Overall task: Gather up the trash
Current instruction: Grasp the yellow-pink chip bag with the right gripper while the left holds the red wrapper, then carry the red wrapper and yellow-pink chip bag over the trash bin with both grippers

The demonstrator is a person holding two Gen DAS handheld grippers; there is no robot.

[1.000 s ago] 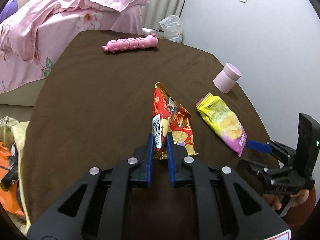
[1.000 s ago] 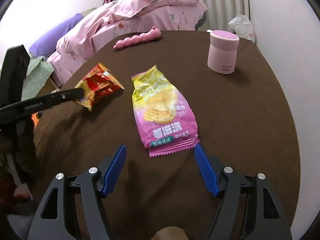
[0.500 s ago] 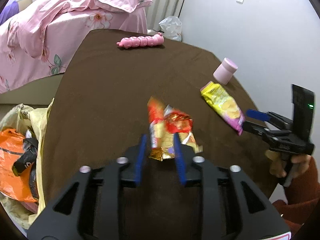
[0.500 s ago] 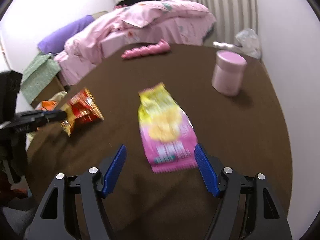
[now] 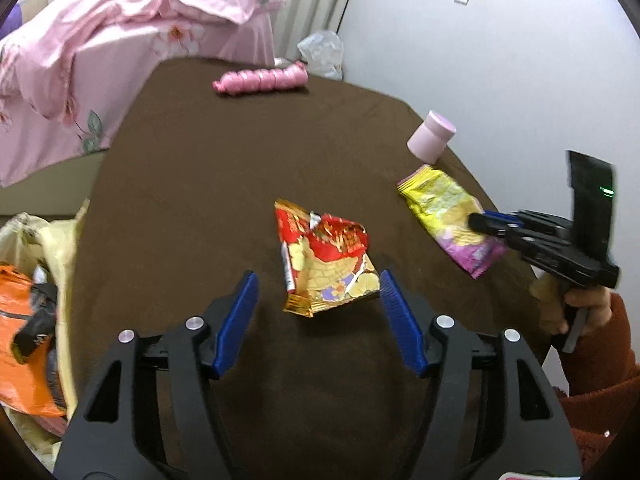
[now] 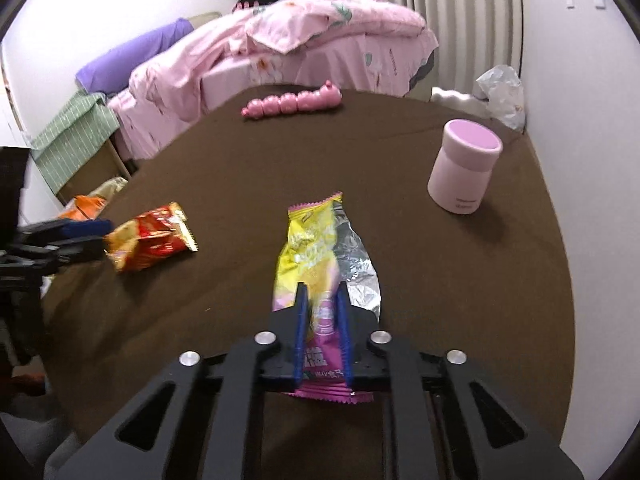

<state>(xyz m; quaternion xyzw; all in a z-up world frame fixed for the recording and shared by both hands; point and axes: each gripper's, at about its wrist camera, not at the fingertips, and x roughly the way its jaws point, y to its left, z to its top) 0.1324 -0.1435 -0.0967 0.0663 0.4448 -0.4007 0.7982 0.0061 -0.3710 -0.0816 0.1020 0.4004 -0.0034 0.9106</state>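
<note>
Left gripper (image 5: 318,294): its blue fingers have just been opening and now stand wide apart. They hold nothing.
Red snack bag (image 5: 326,262): it sits between the left fingers, a little past their tips. The pads do not touch it. It is crumpled, red and gold, with chips drawn on it. The writing is too small to read.
Right gripper (image 6: 322,316): its fingers have just been closing and now pinch the yellow snack bag (image 6: 316,252) close to its purple bottom end.
Yellow snack bag: it sticks out forward past the right fingertips, folded so a silver side shows. It has writing on the purple part, too blurred to read.
Pink cup (image 6: 464,168): it stands upright, ahead and to the right of the right fingers, well apart from the bags. It has tiny writing near its bottom that cannot be read.
Pink toy (image 6: 294,102): it lies far ahead of both grippers on the brown table (image 5: 200,168).
Trash bag (image 5: 28,300): it is left of the left fingers, beside the table edge, with orange wrappers inside.
Hand (image 5: 576,304): it holds the right gripper's handle, in a red-brown sleeve.
</note>
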